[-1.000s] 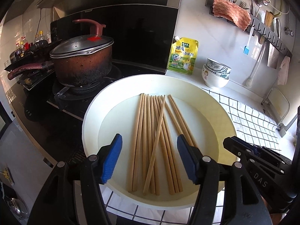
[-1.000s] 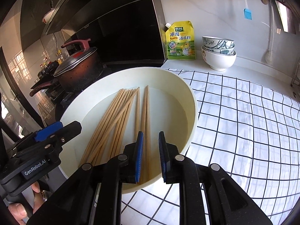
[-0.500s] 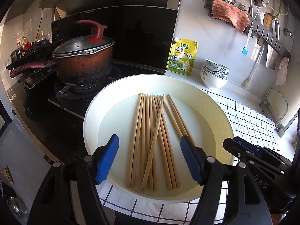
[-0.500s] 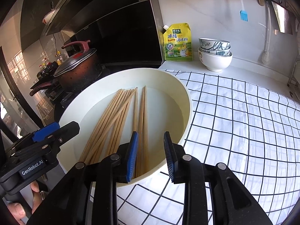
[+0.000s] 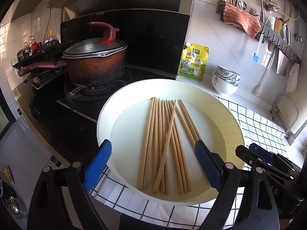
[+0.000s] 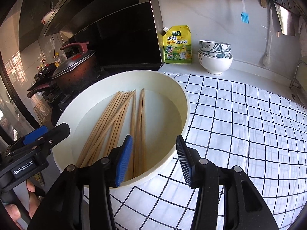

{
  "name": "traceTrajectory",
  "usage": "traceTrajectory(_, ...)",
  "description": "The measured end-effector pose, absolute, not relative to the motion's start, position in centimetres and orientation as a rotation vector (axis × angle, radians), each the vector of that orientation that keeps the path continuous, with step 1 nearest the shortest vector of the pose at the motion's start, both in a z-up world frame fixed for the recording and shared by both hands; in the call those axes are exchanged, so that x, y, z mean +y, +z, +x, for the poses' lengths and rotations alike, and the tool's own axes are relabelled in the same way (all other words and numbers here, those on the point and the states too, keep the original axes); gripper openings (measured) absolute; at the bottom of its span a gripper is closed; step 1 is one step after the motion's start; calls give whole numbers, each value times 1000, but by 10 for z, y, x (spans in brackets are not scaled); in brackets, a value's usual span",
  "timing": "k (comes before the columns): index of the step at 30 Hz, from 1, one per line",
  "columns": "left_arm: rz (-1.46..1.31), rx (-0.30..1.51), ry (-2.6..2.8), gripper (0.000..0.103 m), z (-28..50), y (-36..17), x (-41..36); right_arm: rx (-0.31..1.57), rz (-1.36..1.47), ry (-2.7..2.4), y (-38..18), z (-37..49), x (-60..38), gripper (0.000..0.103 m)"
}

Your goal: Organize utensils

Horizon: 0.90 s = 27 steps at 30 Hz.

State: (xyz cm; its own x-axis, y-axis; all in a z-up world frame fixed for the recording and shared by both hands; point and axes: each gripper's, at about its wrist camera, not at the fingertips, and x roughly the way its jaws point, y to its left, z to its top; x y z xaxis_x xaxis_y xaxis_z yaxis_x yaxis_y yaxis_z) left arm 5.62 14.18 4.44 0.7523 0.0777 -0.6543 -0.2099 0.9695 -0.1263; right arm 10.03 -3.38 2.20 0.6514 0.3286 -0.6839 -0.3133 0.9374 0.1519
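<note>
Several wooden chopsticks (image 5: 165, 143) lie side by side in a wide cream basin (image 5: 107, 113), one slanting across the others. In the right wrist view the same chopsticks (image 6: 115, 122) fan out inside the basin (image 6: 184, 97). My left gripper (image 5: 153, 161) hovers over the basin's near rim, its jaws opening wide with nothing pressed between the blue pads. My right gripper (image 6: 154, 159) sits over the near right rim, jaws opening, pads touching nothing. The right gripper (image 5: 268, 159) also shows at the lower right of the left wrist view.
A lidded scorched pot (image 5: 94, 65) stands on the black stove at the left. A yellow seasoning pouch (image 6: 177, 45) and stacked bowls (image 6: 214, 57) stand against the back wall. A checked cloth (image 6: 239, 118) covers the counter to the right. A wall rail (image 5: 268, 30) holds tools.
Both grippers' jaws have spread apart, the right one from nearly shut. Both views have drawn back slightly from the basin. The chopsticks lie as before.
</note>
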Motion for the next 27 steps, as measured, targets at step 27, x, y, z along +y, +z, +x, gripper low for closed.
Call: traceTrajectory(27,-173,716,169,97,55,45,138,768,-3,364,22,92,-33,49)
